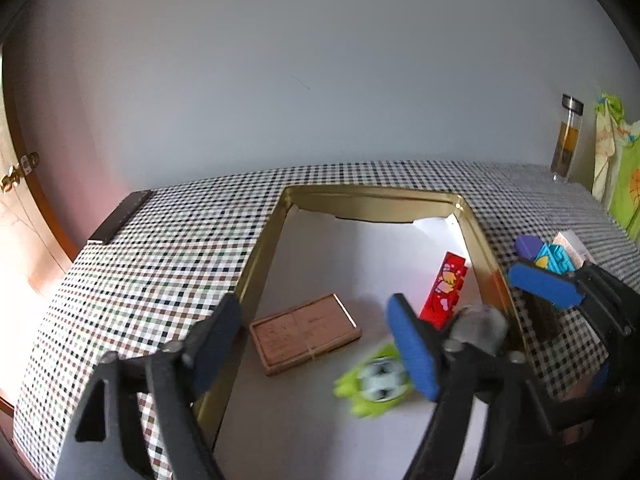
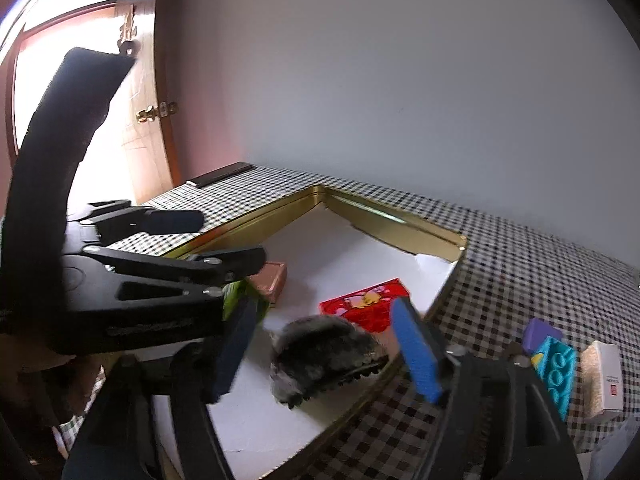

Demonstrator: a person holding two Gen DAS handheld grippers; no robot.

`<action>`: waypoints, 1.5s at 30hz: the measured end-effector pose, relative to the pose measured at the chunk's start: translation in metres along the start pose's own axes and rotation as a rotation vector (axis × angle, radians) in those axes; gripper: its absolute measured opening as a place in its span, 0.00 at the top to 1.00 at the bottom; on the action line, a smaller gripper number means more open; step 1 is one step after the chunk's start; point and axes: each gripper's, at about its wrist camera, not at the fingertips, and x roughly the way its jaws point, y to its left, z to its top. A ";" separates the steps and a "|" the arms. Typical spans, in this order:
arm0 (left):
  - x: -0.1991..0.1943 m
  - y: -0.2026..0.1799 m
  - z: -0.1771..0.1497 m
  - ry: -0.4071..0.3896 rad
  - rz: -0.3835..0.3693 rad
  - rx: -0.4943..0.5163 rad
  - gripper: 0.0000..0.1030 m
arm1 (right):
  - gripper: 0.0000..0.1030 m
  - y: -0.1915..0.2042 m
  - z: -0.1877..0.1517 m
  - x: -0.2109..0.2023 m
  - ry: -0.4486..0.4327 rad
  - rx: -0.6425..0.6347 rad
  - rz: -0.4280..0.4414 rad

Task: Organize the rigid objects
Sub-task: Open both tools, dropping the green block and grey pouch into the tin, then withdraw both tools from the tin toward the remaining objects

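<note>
Jaws apart on both grippers [image 1: 316, 344] [image 2: 324, 348]; glass bottle [image 1: 567, 140] only in left view.

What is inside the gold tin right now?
Inside the gold tin, on white paper: a brown flat box, red card, green toy and grey fuzzy clip. Gripper fingers cover the near end.

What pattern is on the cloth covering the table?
The tablecloth is a small check of black, brown and white squares, clearest in the left wrist view.
</note>
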 end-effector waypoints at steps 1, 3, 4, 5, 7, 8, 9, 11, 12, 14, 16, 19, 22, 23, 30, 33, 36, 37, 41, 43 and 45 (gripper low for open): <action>-0.002 0.001 -0.002 -0.007 0.003 -0.010 0.15 | 0.26 -0.001 -0.001 -0.002 -0.007 0.006 0.004; -0.007 0.003 -0.005 -0.019 0.004 -0.032 0.08 | 0.24 -0.004 -0.002 -0.006 -0.012 0.019 0.010; -0.010 0.004 -0.007 -0.027 0.002 -0.048 0.06 | 0.23 -0.006 -0.003 -0.008 -0.017 0.024 0.009; -0.012 0.004 -0.010 -0.033 0.002 -0.059 0.03 | 0.23 -0.007 -0.004 -0.012 -0.024 0.031 0.003; -0.016 0.003 -0.012 -0.042 -0.001 -0.072 0.02 | 0.21 -0.011 -0.006 -0.016 -0.032 0.042 -0.004; -0.019 0.000 -0.014 -0.050 -0.006 -0.073 0.02 | 0.21 -0.013 -0.007 -0.019 -0.032 0.048 -0.008; -0.022 -0.002 -0.015 -0.056 -0.006 -0.069 0.02 | 0.21 -0.015 -0.007 -0.020 -0.033 0.052 -0.012; -0.027 -0.007 -0.017 -0.067 -0.005 -0.070 0.01 | 0.21 -0.020 -0.009 -0.025 -0.036 0.060 -0.017; -0.032 -0.010 -0.019 -0.079 -0.016 -0.074 0.01 | 0.21 -0.022 -0.010 -0.029 -0.039 0.062 -0.020; -0.038 -0.016 -0.022 -0.093 -0.027 -0.086 0.01 | 0.21 -0.028 -0.013 -0.036 -0.046 0.067 -0.036; -0.043 -0.025 -0.024 -0.104 -0.053 -0.091 0.01 | 0.21 -0.034 -0.017 -0.047 -0.051 0.075 -0.050; -0.049 -0.040 -0.026 -0.116 -0.082 -0.083 0.01 | 0.21 -0.048 -0.026 -0.062 -0.058 0.076 -0.083; -0.053 -0.060 -0.028 -0.123 -0.114 -0.061 0.01 | 0.20 -0.068 -0.039 -0.083 -0.064 0.066 -0.157; -0.054 -0.067 -0.028 -0.124 -0.123 -0.054 0.01 | 0.20 -0.075 -0.044 -0.093 -0.063 0.063 -0.185; -0.062 -0.126 -0.027 -0.141 -0.190 0.004 0.01 | 0.20 -0.141 -0.077 -0.135 -0.038 0.106 -0.351; -0.059 -0.150 -0.026 -0.138 -0.214 0.028 0.01 | 0.20 -0.166 -0.088 -0.149 -0.030 0.147 -0.384; -0.053 -0.171 -0.025 -0.134 -0.213 0.048 0.01 | 0.20 -0.189 -0.094 -0.157 0.007 0.188 -0.397; -0.049 -0.176 -0.025 -0.123 -0.210 0.050 0.01 | 0.20 -0.196 -0.096 -0.159 0.018 0.205 -0.387; -0.035 -0.193 -0.027 -0.068 -0.239 0.048 0.01 | 0.20 -0.203 -0.102 -0.156 0.080 0.188 -0.392; -0.031 -0.197 -0.029 -0.054 -0.239 0.050 0.01 | 0.20 -0.204 -0.104 -0.151 0.112 0.194 -0.336; -0.030 -0.201 -0.030 -0.047 -0.235 0.057 0.01 | 0.20 -0.204 -0.104 -0.149 0.121 0.189 -0.306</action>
